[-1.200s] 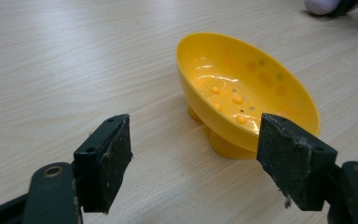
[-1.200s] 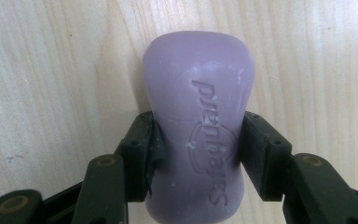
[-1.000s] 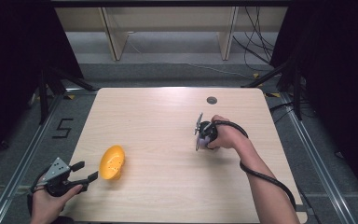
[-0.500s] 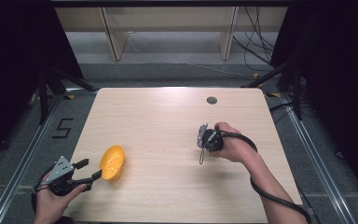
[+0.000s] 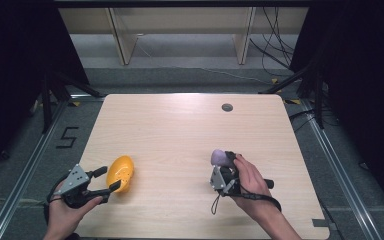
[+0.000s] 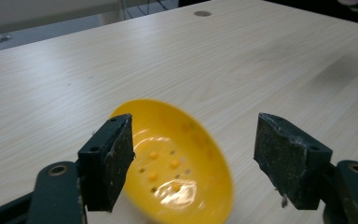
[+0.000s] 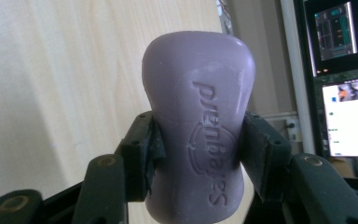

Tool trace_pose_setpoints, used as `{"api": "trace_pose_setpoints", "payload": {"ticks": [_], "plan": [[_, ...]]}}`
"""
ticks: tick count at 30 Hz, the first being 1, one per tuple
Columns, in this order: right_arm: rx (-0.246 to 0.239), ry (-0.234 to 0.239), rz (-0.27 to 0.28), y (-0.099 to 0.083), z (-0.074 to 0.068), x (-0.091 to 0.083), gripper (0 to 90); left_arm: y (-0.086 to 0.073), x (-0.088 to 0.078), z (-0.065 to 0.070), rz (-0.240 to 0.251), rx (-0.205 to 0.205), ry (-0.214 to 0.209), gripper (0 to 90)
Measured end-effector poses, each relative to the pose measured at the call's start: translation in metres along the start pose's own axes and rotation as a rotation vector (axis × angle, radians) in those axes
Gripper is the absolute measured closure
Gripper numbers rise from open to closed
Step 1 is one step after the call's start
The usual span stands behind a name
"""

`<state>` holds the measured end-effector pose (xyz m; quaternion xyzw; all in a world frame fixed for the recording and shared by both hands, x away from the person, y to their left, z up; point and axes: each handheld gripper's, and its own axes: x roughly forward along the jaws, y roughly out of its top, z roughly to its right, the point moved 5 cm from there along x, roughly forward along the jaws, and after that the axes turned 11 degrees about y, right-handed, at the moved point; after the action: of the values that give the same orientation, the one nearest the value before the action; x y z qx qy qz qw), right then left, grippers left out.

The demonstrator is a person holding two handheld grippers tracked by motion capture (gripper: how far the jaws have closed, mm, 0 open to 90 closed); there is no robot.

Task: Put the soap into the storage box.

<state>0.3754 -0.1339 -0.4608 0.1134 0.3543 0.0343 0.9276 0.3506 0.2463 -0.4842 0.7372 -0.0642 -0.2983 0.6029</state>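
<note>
**Operator:** Right now I have the purple soap bar (image 7: 198, 126) clenched in my right gripper (image 5: 223, 165), lower right of centre in the high view, lifted off the table (image 5: 180, 130). In the right gripper view it fills the middle of the frame, waisted where the pads pinch it, embossed lettering facing the camera.

**Observer:** How do you expect it to handle?

**Operator:** I'd judge it dense for its size, stiff, and waxy enough to slip. The narrow waist is the sensible place to hold it, since the flared ends stop it sliding through. Squeeze too hard and I reckon the pads would dent it.

**Observer:** And the other piece?

**Operator:** That's the yellow soap dish (image 6: 177, 168), near the lower left corner of the table in the high view. It looks like thin, light, glossy plastic with small holes and bumps in its floor. My left gripper (image 5: 107, 181) straddles it: the jaws have just been closing a little, the dish sits between them, and the pads aren't pressing on it, so I call that gripper released.

**Observer:** Where would you grab it?

**Operator:** By the rim, one pad inside and one outside. It's so light, I think, that a nudge would skate it across the wood, and it appears tipped up on its edge already.

**Observer:** Anything around them?

**Operator:** A dark round grommet (image 5: 227, 107) at the upper right of the tabletop, well apart from both.
</note>
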Motion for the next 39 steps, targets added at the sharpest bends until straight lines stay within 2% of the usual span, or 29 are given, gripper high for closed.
{"api": "trace_pose_setpoints", "payload": {"ticks": [1,2,3,4,5,6,7,9,10,11,12,13,16,18,19,21,23,25,28,29,32,33,34,35,38,39], "plan": [[-0.013,-0.025,0.024,0.001,-0.003,-0.003,50.4,0.003,0.003,0.005,-0.009,0.025,-0.001,28.6],[-0.011,-0.032,0.006,0.003,-0.01,-0.008,50.4,0.007,0.006,0.011,-0.018,0.019,-0.01,28.7],[-0.028,-0.06,0.015,0.003,-0.011,-0.011,50.4,0.015,0.013,0.024,-0.018,0.007,-0.047,28.8],[0.004,-0.058,-0.013,0.003,-0.015,-0.014,50.4,0.02,0.017,0.03,-0.02,0.01,-0.064,28.8],[-0.036,-0.077,0.003,0.005,-0.014,-0.015,50.4,0.025,0.021,0.036,-0.011,0.019,-0.087,28.9],[-0.036,-0.087,0.011,0.005,-0.015,-0.018,50.4,0.029,0.024,0.042,-0.015,0.021,-0.101,29.0],[-0.036,-0.087,0.011,0.005,-0.015,-0.018,50.4,0.029,0.024,0.042,-0.015,0.021,-0.101,29.0],[-0.044,-0.097,0.006,0.007,-0.021,-0.023,50.4,0.038,0.032,0.053,-0.014,0.023,-0.133,29.2],[-0.053,-0.101,0.005,0.008,-0.022,-0.024,50.4,0.046,0.038,0.064,-0.015,0.026,-0.167,29.4],[-0.053,-0.109,0.015,0.008,-0.024,-0.026,50.4,0.05,0.041,0.069,-0.016,0.031,-0.179,29.7],[-0.068,-0.102,0.001,0.008,-0.025,-0.027,50.4,0.05,0.041,0.069,-0.016,0.031,-0.179,29.7],[-0.058,-0.102,-0.005,0.008,-0.027,-0.028,50.4,0.058,0.047,0.078,-0.013,0.035,-0.202,29.8],[-0.051,-0.106,0.0,0.009,-0.03,-0.03,50.4,0.064,0.052,0.083,-0.011,0.045,-0.222,30.0],[-0.067,-0.117,0.003,0.01,-0.03,-0.031,50.4,0.068,0.057,0.091,-0.014,0.027,-0.253,30.0],[-0.089,-0.127,0.004,0.012,-0.029,-0.033,50.4,0.071,0.062,0.097,-0.021,0.028,-0.275,30.0],[-0.091,-0.129,0.003,0.012,-0.03,-0.034,50.4,0.072,0.065,0.101,-0.026,0.016,-0.283,30.1],[-0.129,-0.149,0.004,0.015,-0.029,-0.036,50.4,0.075,0.069,0.105,-0.03,0.02,-0.308,30.3],[-0.106,-0.159,0.019,0.018,-0.032,-0.036,50.4,0.081,0.073,0.111,-0.04,-0.006,-0.329,31.3],[-0.121,-0.163,0.018,0.02,-0.033,-0.036,50.4,0.085,0.076,0.115,-0.037,-0.011,-0.349,31.6],[-0.085,-0.163,0.016,0.021,-0.035,-0.037,50.4,0.089,0.078,0.119,-0.042,-0.022,-0.362,32.5],[-0.084,-0.163,0.012,0.022,-0.035,-0.036,50.4,0.093,0.079,0.124,-0.039,-0.01,-0.373,33.2],[-0.124,-0.175,0.008,0.023,-0.032,-0.038,50.4,0.096,0.08,0.129,-0.039,-0.009,-0.393,33.8],[-0.121,-0.176,0.006,0.023,-0.033,-0.038,50.4,0.097,0.082,0.132,-0.035,-0.001,-0.41,33.9],[-0.152,-0.182,0.012,0.024,-0.031,-0.037,50.4,0.098,0.082,0.134,-0.04,0.001,-0.406,33.9],[-0.166,-0.183,0.008,0.025,-0.032,-0.037,50.4,0.1,0.085,0.14,-0.048,0.007,-0.426,34.6],[-0.153,-0.182,0.015,0.026,-0.033,-0.036,50.4,0.101,0.087,0.143,-0.051,0.007,-0.437,35.1]]}}
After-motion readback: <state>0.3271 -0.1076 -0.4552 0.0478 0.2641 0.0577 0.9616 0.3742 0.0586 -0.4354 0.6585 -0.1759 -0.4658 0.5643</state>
